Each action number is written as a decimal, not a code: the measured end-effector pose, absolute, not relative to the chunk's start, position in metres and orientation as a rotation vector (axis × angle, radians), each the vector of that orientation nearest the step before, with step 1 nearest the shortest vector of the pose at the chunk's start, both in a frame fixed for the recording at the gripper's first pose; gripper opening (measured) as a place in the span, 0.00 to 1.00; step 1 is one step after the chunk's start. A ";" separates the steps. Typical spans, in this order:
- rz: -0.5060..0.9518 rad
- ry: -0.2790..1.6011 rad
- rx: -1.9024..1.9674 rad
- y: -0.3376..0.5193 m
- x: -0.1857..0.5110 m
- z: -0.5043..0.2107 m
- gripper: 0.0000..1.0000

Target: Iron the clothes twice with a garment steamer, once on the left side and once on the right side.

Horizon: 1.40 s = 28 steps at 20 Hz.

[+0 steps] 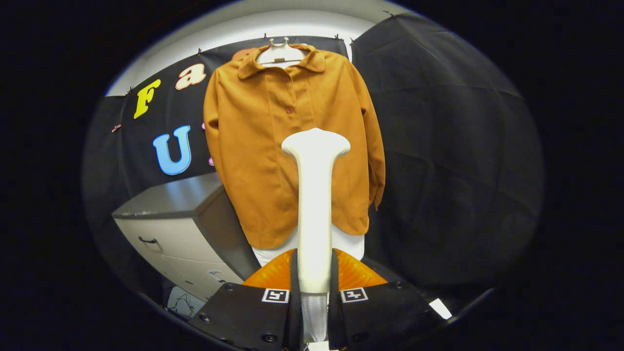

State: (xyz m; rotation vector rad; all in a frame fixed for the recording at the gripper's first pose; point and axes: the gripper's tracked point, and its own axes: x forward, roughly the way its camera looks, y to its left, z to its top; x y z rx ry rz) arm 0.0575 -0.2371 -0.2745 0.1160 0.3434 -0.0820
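— One grey cabinet (180, 214) with drawers is standing off to the left of the jaws, against the black booth wall (438, 146), its top sitting below the shirt's sleeve. What is hanging beside it?

— An orange-brown shirt (273, 146) is hanging just right of the cabinet on a white hanger (282, 52), buttoned down the front, collar up, sleeves falling straight at both sides. Something white is showing under its hem.

— And the steamer?

— The white garment steamer (314, 204) is standing upright in front of the shirt's lower middle, its wide head covering the placket; whether the head is touching the cloth, I cannot tell.

— What are the jaws doing?

— The gripper (314, 292) is clamping the steamer's handle, with both fingers (294, 278) pressing against its sides near the base, one on each side. A clear section of the handle is running down between them.

— Anything further right?

— Dark cloth is covering the rest of the booth past the shirt's right sleeve.
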 end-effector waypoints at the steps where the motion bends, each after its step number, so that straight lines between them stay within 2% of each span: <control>1: -0.092 0.316 0.102 -0.232 0.059 -0.255 0.23; 7: -0.093 0.181 0.076 -0.174 0.068 -0.149 0.23; 11: -0.062 0.139 0.078 -0.127 0.071 -0.109 0.23; 21: -0.007 0.094 0.058 -0.035 0.058 -0.064 0.23; 28: 0.008 0.063 0.045 0.000 0.047 -0.052 0.23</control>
